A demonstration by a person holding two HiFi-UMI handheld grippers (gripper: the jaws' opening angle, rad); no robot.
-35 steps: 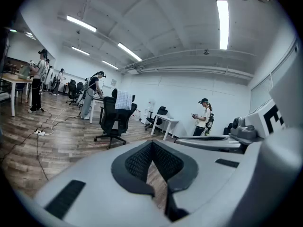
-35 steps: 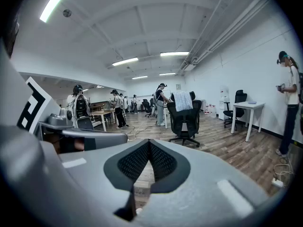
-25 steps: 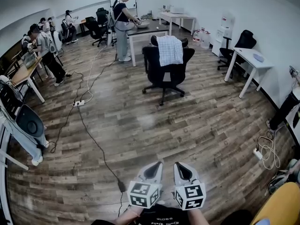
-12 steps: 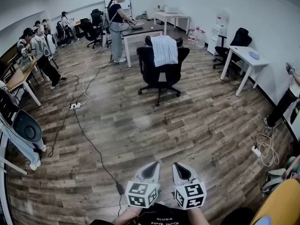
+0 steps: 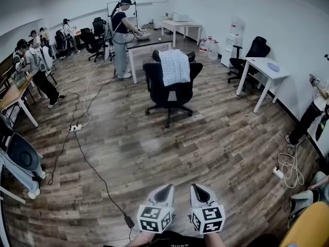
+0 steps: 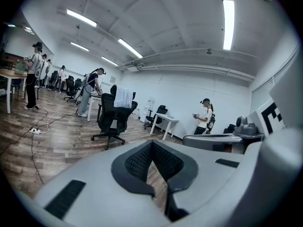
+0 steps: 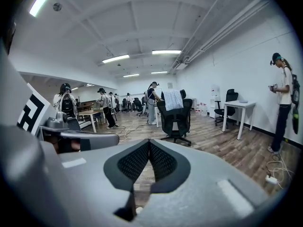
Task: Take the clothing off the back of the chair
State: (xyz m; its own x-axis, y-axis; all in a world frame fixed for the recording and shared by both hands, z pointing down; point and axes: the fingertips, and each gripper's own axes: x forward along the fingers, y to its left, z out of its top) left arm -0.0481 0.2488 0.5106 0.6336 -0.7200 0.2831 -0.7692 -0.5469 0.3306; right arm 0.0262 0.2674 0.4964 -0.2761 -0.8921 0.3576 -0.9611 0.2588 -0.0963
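A pale checked shirt (image 5: 173, 67) hangs over the back of a black office chair (image 5: 168, 90) far ahead across the wooden floor. The same shirt (image 6: 123, 97) (image 7: 173, 100) on the chair (image 6: 112, 118) (image 7: 176, 117) shows in both gripper views. My left gripper (image 5: 165, 187) and right gripper (image 5: 196, 187) are side by side at the bottom of the head view, both shut and holding nothing, several steps short of the chair. Their jaws meet at the tips in the left gripper view (image 6: 151, 142) and the right gripper view (image 7: 149, 141).
A black cable (image 5: 97, 174) and a power strip (image 5: 75, 128) lie on the floor to the left. A person (image 5: 120, 37) works at a table (image 5: 150, 41) behind the chair. A white desk (image 5: 263, 71) and another person (image 5: 311, 112) stand at the right, with more people and desks at left.
The chair with the shirt has drifted lower and larger in the head view as I move toward it. Both grippers stay shut, side by side.
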